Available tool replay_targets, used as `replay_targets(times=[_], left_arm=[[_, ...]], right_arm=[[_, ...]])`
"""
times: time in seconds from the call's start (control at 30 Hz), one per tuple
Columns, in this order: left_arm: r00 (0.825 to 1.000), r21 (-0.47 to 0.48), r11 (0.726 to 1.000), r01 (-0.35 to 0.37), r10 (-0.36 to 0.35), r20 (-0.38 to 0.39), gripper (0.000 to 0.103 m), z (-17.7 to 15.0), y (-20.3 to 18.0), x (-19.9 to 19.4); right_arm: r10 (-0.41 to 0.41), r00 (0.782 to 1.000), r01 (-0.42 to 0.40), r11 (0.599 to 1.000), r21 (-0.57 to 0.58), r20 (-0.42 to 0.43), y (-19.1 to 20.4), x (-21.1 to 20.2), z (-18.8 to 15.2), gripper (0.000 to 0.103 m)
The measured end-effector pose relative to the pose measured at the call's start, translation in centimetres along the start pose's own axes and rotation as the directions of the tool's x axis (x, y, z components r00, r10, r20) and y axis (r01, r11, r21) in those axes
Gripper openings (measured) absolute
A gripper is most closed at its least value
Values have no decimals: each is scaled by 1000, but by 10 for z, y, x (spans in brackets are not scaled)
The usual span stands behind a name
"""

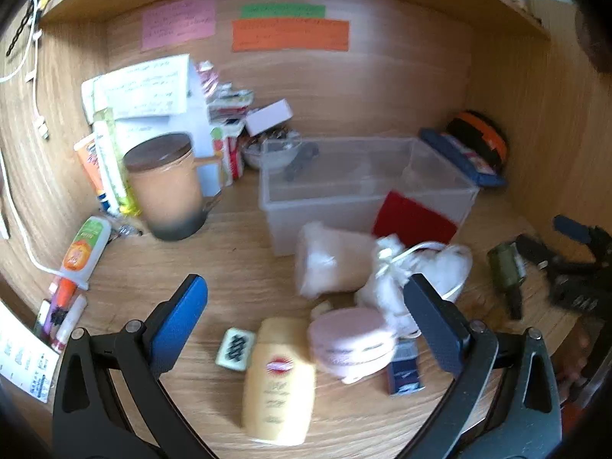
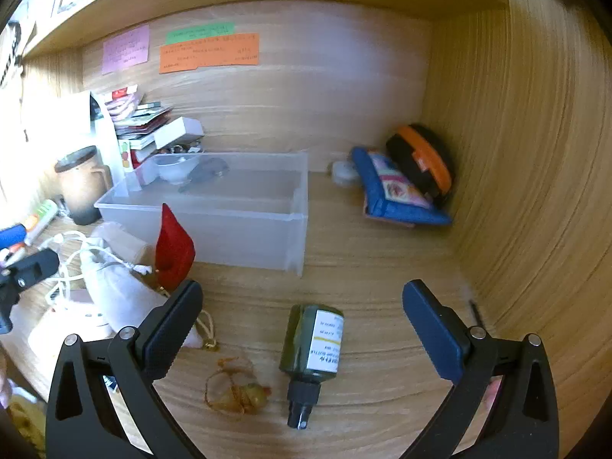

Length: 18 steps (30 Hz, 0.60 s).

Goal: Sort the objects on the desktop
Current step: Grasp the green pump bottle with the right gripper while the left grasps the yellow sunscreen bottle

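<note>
Bin: nearly bare. Unsorted, I judge: green bottle, yellow bottle, pink compact. My left gripper and right gripper: wide open, empty.

Clear plastic bin upright on the desk, dark green bottle lying on its side near it, yellow lotion bottle lying flat, pink round case just beside it

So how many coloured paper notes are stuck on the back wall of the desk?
3: a pink note on the left, a green note to its right, and an orange note directly below the green. None looks hidden.
</note>
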<state>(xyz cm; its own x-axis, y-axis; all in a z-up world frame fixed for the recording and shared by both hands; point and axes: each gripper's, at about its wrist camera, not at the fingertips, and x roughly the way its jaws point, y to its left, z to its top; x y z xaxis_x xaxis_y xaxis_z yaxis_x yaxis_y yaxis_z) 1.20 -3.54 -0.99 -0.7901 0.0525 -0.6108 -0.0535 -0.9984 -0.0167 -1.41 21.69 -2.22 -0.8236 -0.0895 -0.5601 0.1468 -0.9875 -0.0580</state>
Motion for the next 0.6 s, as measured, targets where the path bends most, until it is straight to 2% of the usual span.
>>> replay_targets(times=[0.1, 0.27, 0.43, 0.6], left_arm=[[999, -18, 1000, 0, -1, -49, 103, -11, 20, 5], [994, -44, 999, 10, -15, -113, 103, -28, 42, 9], [986, -20, 1000, 9, -12, -168, 103, -49, 41, 12], [979, -15, 999, 29, -31, -200, 102, -60, 35, 17]], right_arm=[[29, 999, -29, 1000, 8, -24, -7, 0, -2, 103], [29, 999, -29, 1000, -6, -29, -11, -5, -8, 103], [60, 997, -61, 998, -16, -56, -14, -4, -16, 103], [56, 994, -60, 998, -35, -94, -18, 2, -30, 101]])
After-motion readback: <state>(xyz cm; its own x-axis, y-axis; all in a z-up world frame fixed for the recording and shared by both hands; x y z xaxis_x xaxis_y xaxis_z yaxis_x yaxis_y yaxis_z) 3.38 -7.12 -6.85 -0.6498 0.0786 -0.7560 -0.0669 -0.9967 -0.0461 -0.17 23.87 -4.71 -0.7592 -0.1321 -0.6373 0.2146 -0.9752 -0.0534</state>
